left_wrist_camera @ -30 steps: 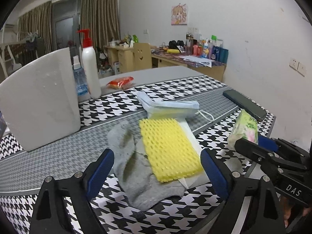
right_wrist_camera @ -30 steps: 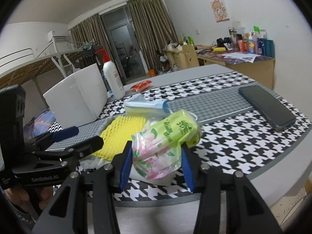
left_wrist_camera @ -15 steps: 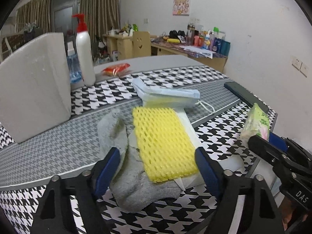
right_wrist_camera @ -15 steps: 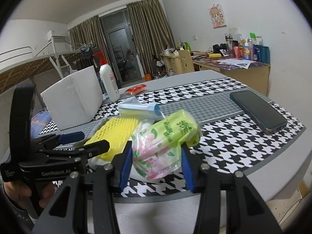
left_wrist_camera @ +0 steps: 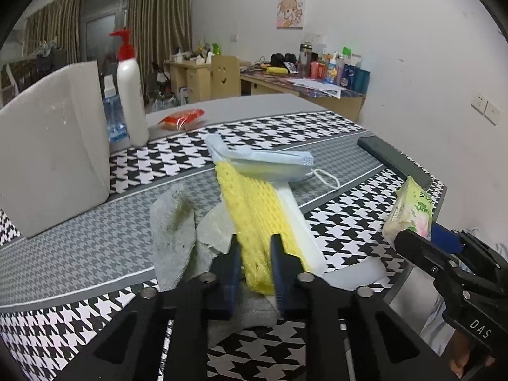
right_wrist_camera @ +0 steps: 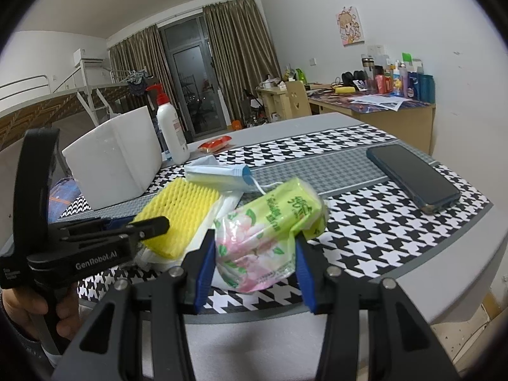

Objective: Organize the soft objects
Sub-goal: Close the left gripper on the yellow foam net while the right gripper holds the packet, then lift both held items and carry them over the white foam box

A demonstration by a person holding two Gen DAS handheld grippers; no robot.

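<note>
My left gripper is shut on the near end of a yellow foam net, which is lifted and buckled over white packets. A grey sock lies to its left and a stack of blue face masks lies behind it. My right gripper is shut on a green and pink tissue pack, held above the table's near right edge. The tissue pack also shows in the left wrist view. The foam net also shows in the right wrist view, with the left gripper on it.
A white foam box stands at the left, with a white pump bottle and a small blue bottle behind it. An orange packet lies further back. A dark phone lies at the right on the houndstooth table.
My left gripper has moved forward and shut on the yellow foam net, lifting and crumpling its near end. My right gripper still holds the tissue pack and has barely moved.
</note>
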